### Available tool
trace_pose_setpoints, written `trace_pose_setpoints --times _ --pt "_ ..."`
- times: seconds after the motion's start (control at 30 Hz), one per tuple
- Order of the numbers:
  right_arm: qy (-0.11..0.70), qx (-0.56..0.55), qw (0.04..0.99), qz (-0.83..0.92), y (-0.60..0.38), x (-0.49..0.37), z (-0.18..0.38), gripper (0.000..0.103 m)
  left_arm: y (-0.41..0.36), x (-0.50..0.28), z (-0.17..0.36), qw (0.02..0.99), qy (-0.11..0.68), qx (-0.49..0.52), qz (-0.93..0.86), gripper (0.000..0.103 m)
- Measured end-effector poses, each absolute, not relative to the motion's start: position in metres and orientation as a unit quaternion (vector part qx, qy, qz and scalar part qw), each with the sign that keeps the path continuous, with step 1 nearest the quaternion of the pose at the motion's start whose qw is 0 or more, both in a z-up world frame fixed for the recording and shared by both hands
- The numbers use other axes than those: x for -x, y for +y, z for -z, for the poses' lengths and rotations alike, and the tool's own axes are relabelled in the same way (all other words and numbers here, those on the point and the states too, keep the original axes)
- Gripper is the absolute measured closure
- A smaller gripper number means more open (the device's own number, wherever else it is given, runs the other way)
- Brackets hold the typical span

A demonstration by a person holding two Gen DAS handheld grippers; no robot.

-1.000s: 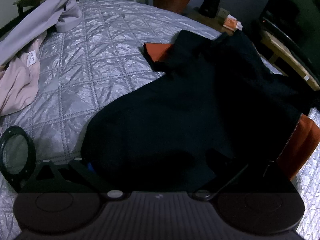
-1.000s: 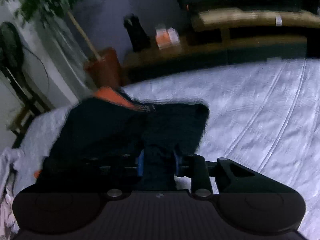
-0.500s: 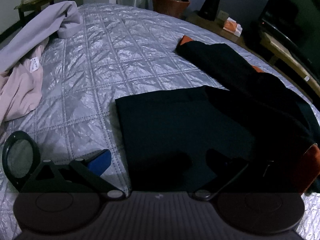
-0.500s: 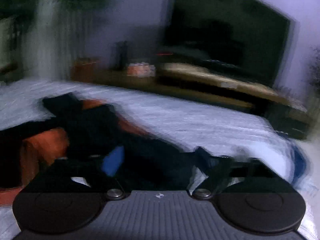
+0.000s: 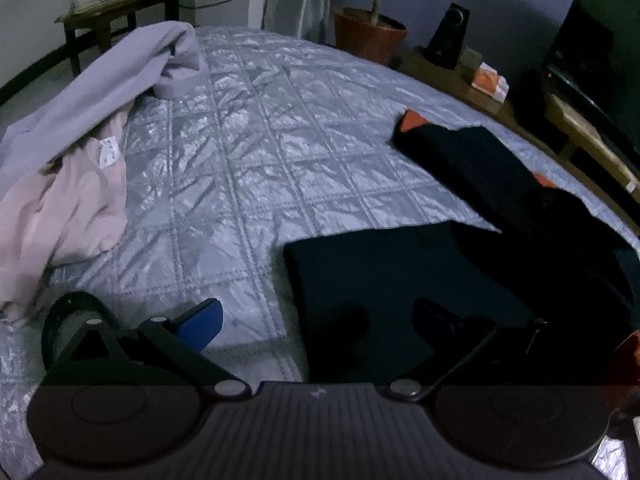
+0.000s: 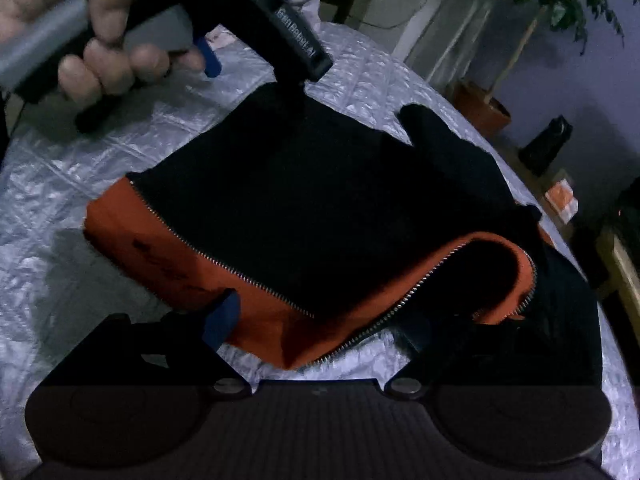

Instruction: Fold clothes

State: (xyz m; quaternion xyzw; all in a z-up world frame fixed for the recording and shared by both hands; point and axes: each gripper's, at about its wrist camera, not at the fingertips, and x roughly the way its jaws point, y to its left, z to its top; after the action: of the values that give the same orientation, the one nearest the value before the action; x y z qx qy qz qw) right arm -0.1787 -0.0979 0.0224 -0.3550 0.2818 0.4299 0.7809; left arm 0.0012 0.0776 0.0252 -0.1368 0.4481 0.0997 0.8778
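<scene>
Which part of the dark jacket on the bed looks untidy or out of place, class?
The jacket's zipped front edge curls back, showing orange lining, and one sleeve sticks out across the quilt instead of lying folded in.

Jacket (image 6: 320,208): dark, orange lining, lies flat on silver quilted bedspread (image 6: 80,184); zipper edges exposed, one sleeve points up-right.
Lining flap: orange front edge curled over at right, zipper teeth along it.
Right gripper (image 6: 316,320): low in frame, jaws apart and closing, over the jacket's near orange edge; pads not pressing cloth; blue left pad visible, right finger dark against fabric.
Left gripper (image 6: 256,60): top left, above the jacket's far corner; jaw state unclear here.
Hand (image 6: 100,40): wrapped round the left gripper's grey handle.
Background: potted plant (image 6: 484,108), dark speaker (image 6: 548,140), wooden furniture at right.
</scene>
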Motion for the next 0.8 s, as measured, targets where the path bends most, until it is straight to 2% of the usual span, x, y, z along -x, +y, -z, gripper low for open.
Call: trace_pose_setpoints --times 0.03,0.1,0.13,0.17,0.27,0.33,0.43,0.47,0.5,0.67,0.77,0.8 --pt "0.283 0.342 0.785 -0.431 -0.095 0.175 -0.022 0.03 0.081 -0.001 -0.027 0.879 0.446 0.138 -0.102 0.002" --pt "0.287 0.321 0.792 -0.432 -0.08 0.17 -0.022 0.058 0.087 -0.001 -0.027 0.877 0.444 0.146 -0.109 0.002" --pt "0.286 0.317 0.795 -0.43 -0.072 0.168 -0.022 0.065 0.091 -0.001 -0.027 0.876 0.443 0.153 -0.115 0.002" --pt "0.286 0.31 0.799 -0.428 -0.064 0.167 -0.022 0.077 0.095 0.0 -0.028 0.877 0.438 0.157 -0.122 0.003" --pt "0.319 0.218 0.816 -0.429 -0.034 0.156 -0.021 0.08 0.103 0.004 -0.036 0.886 0.412 0.155 -0.147 0.003" --pt "0.338 0.169 0.814 -0.442 -0.025 0.151 -0.021 0.078 0.107 0.006 -0.039 0.889 0.403 0.153 -0.156 0.003" --pt "0.352 0.115 0.786 -0.495 -0.029 0.159 -0.028 0.057 0.116 0.005 -0.039 0.885 0.407 0.16 -0.157 0.003" --pt "0.35 0.113 0.784 -0.5 -0.032 0.161 -0.032 0.039 0.119 0.004 -0.037 0.882 0.414 0.165 -0.155 0.003" --pt "0.345 0.109 0.79 -0.494 -0.038 0.161 -0.036 0.026 0.12 0.003 -0.036 0.88 0.418 0.166 -0.153 0.003" --pt "0.316 -0.02 0.854 -0.413 -0.105 0.142 -0.068 0.022 0.123 -0.002 -0.033 0.877 0.43 0.163 -0.14 0.002" --pt "0.338 0.021 0.886 -0.316 -0.124 0.129 -0.065 0.022 0.119 -0.005 -0.023 0.865 0.454 0.176 -0.122 0.002" --pt "0.344 0.037 0.894 -0.284 -0.13 0.125 -0.064 0.025 0.115 -0.006 -0.02 0.862 0.461 0.177 -0.117 0.003"
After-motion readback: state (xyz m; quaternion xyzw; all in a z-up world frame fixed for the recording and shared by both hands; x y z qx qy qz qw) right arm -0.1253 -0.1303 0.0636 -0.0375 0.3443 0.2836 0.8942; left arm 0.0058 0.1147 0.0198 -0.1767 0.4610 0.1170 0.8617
